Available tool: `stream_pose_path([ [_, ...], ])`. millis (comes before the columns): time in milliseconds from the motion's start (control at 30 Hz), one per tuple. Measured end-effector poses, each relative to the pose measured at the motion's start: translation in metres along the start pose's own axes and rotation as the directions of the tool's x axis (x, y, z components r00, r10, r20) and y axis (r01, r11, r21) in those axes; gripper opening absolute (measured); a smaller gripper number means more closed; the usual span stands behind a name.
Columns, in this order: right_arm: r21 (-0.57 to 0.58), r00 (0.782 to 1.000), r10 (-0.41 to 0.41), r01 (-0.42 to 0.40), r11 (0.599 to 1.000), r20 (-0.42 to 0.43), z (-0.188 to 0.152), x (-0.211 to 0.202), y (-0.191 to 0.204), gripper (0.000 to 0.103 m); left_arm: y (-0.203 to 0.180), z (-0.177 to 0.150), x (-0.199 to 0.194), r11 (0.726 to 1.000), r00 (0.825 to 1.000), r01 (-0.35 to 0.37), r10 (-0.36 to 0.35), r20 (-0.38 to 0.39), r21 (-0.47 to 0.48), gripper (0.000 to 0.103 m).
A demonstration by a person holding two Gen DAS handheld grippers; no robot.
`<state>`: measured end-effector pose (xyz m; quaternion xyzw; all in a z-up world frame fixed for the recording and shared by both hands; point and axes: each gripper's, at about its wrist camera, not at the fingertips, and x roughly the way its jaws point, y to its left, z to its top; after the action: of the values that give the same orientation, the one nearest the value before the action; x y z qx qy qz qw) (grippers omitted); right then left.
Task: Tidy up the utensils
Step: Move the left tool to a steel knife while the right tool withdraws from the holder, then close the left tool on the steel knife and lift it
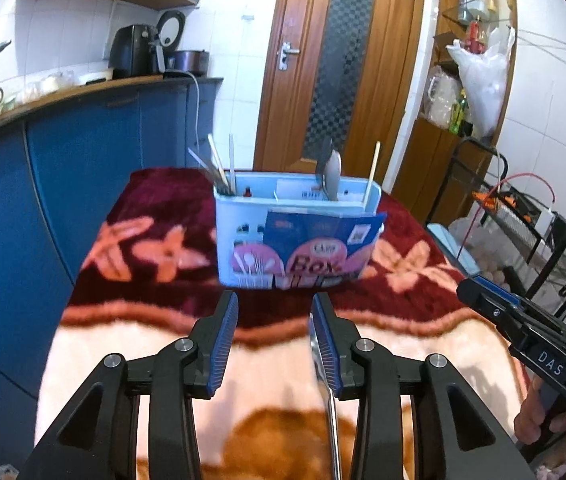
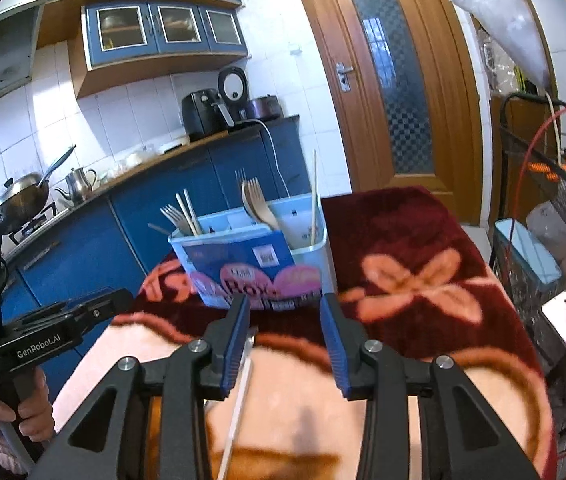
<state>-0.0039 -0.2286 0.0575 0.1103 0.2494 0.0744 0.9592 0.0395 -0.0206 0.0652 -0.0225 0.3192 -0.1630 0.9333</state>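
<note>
A light-blue utensil box (image 1: 295, 240) (image 2: 251, 256) stands upright on the blanket, with forks, chopsticks and spoons in its compartments. My left gripper (image 1: 275, 300) hovers just in front of it, jaws apart. A flat metal utensil handle (image 1: 329, 408) lies along the inner face of its right finger only. My right gripper (image 2: 284, 302) also faces the box with its jaws apart. A thin pale chopstick (image 2: 237, 408) runs beside its left finger, and nothing presses it from the other side. Each gripper shows at the edge of the other's view.
A dark red and peach flowered blanket (image 1: 143, 248) (image 2: 423, 280) covers the table. Blue kitchen cabinets (image 1: 83, 160) run along the left. A black wire rack (image 1: 523, 216) (image 2: 543, 260) with eggs and cables stands close on the right. A wooden door is behind.
</note>
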Motion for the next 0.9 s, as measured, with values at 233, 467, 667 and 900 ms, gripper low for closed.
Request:
stream_pose_path([
  [233, 0.015, 0.997, -0.008, 0.009, 1.000, -0.073, -0.018, 0.003, -0.008, 0.042, -0.012, -0.017, 0.016, 1.000, 0.997, -0.004, 0.005, -0.074, 0.017, 0.040],
  [467, 0.023, 0.992, -0.001, 0.004, 1.000, -0.123, -0.033, 0.010, -0.015, 0.044, -0.026, -0.027, 0.038, 0.999, 0.989, -0.013, 0.020, -0.148, 0.051, 0.040],
  [667, 0.043, 0.989, 0.010, -0.004, 0.999, -0.145, -0.040, 0.014, -0.024, 0.046, -0.036, -0.032, 0.058, 0.997, 0.978, -0.020, 0.037, -0.207, 0.080, 0.040],
  [900, 0.060, 0.988, 0.020, -0.011, 0.998, -0.153, -0.045, 0.014, -0.033, 0.047, -0.041, -0.036, 0.080, 0.994, 0.958, -0.031, 0.060, -0.280, 0.109, 0.040],
])
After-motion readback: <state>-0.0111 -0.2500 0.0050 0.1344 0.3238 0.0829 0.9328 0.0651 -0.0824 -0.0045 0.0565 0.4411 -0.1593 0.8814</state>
